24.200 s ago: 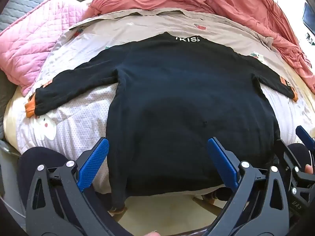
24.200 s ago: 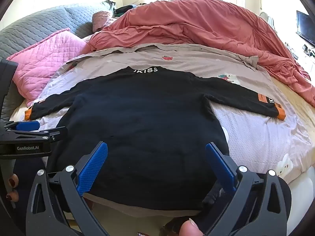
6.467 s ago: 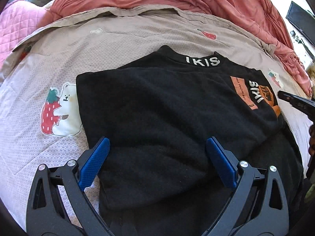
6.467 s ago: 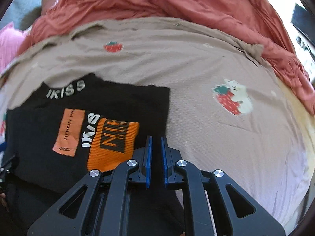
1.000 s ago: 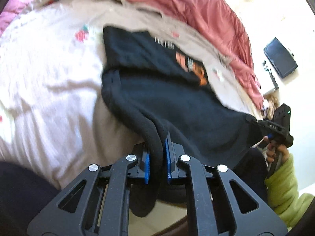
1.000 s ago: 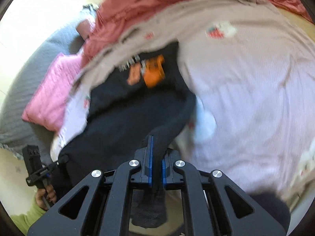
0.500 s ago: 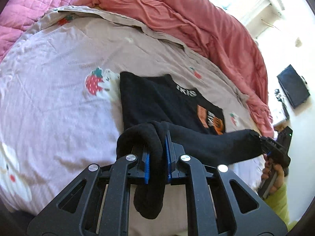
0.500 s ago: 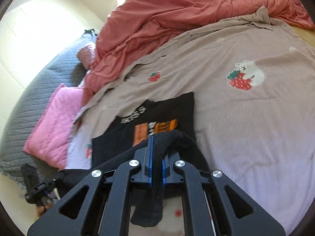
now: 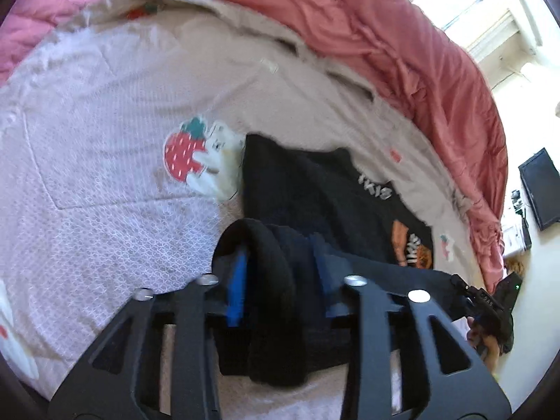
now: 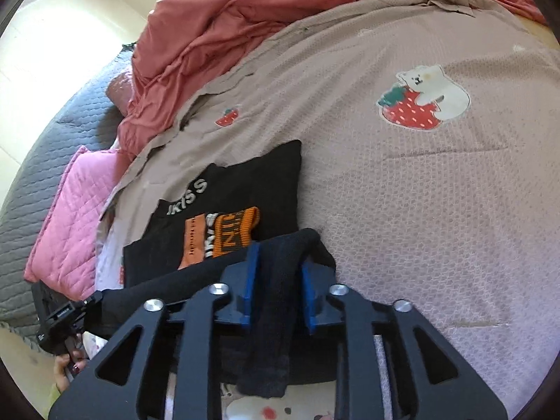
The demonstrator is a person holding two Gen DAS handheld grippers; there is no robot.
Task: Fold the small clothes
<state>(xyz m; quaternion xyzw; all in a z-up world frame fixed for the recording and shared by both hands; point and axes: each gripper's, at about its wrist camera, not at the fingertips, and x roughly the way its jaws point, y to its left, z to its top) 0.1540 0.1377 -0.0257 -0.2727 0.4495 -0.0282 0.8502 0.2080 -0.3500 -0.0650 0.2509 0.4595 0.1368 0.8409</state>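
A black sweater [image 9: 308, 189] with white "IKISS" collar lettering and an orange cuff [image 10: 234, 231] lies on the bed, sleeves folded in. Its lower hem is doubled over toward the collar. My left gripper [image 9: 280, 276] holds the left hem corner loosely: its jaws are opening, and the thick black roll still hangs between the blue pads. My right gripper [image 10: 279, 285] stands at the right hem corner, jaws also opening, with a strip of black cloth draped between its pads. Each gripper shows at the edge of the other's view, the right gripper [image 9: 483, 301] and the left gripper [image 10: 59, 315].
The sweater rests on a beige-lilac bedspread [image 10: 437, 210] printed with a strawberry bear [image 9: 196, 154]. A red duvet [image 9: 385, 42] is bunched along the far side. A pink quilted pillow [image 10: 66, 217] and grey quilt [image 10: 45, 133] lie left; a dark screen [image 9: 539, 189] stands at right.
Both grippers carried the sweater's hem forward over the folded sleeves and lowered it. Their jaws, shut on the cloth in the earlier frames, have now parted.
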